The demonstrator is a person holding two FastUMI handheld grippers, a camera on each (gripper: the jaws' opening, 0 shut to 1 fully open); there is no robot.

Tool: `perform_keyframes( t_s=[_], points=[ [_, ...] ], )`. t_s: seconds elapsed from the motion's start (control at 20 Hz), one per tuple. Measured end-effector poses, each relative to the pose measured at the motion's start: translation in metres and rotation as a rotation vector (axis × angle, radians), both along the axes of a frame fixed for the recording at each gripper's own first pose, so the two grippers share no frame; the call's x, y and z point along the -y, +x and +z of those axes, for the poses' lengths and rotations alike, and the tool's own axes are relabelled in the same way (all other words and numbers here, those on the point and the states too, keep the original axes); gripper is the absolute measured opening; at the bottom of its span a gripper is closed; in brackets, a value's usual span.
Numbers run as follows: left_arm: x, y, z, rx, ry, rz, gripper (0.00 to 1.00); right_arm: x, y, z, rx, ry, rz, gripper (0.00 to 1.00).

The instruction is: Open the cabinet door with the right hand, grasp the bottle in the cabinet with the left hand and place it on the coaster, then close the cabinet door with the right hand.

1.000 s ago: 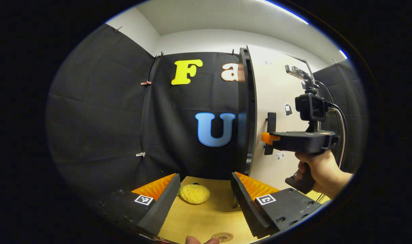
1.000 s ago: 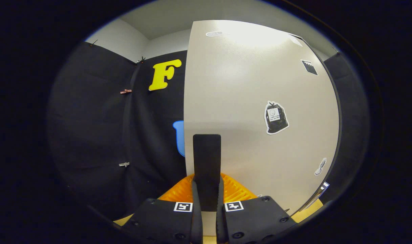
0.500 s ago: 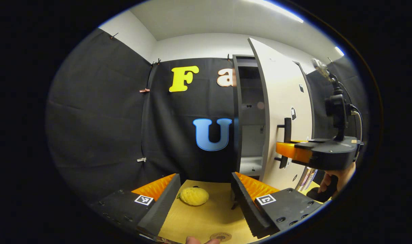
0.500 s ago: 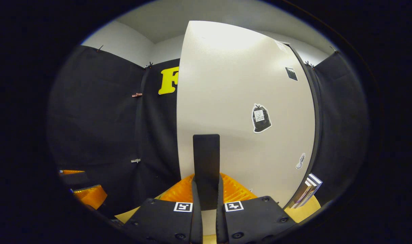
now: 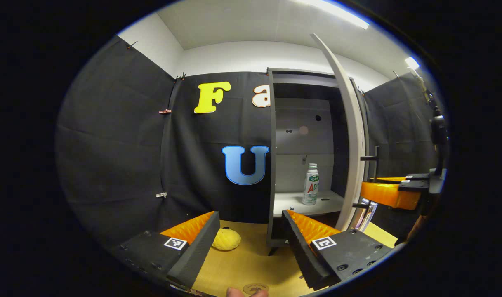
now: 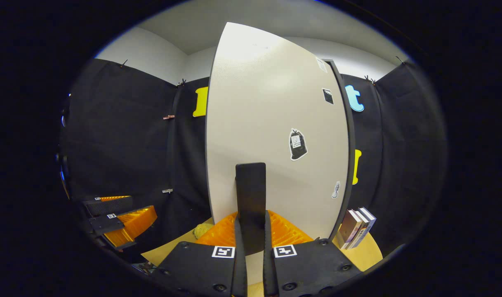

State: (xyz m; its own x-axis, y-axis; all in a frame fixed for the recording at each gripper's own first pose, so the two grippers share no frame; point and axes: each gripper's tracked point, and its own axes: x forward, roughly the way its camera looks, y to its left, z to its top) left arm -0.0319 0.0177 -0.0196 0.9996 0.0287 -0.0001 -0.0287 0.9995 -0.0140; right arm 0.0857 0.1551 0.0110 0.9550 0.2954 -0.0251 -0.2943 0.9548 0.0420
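Evidently light and slick-walled, the upright plastic bottle (image 5: 311,184) stands ahead of the open left gripper (image 5: 251,243); mid-body suits. The right gripper (image 6: 251,243) clamps the door handle (image 6: 251,198).

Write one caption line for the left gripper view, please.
Open left gripper faces the opened cabinet door, a white bottle upright on the shelf.

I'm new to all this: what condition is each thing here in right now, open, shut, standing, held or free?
Cabinet door: swung wide open.
Door handle: clamped between the right tongs.
Right tongs: shut on the handle.
Left tongs: open, holding nothing.
Bottle: standing upright on the cabinet shelf, untouched.
Coaster: flat on the table, bare.
Books: standing beside the cabinet.
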Motion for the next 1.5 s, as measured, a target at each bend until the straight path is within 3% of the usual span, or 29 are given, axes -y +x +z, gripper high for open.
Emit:
perform_keyframes(
  t_s=[1.3,1.5],
  points=[
    [0.095,0.027,0.006,0.002,-0.017,-0.125,0.94,0.100,-0.023,0.003,-0.012,0.024,-0.260,0.18],
    [0.109,0.036,0.005,-0.002,-0.019,-0.140,0.94,0.115,-0.025,0.004,-0.014,0.036,-0.297,0.12]
  ],
)
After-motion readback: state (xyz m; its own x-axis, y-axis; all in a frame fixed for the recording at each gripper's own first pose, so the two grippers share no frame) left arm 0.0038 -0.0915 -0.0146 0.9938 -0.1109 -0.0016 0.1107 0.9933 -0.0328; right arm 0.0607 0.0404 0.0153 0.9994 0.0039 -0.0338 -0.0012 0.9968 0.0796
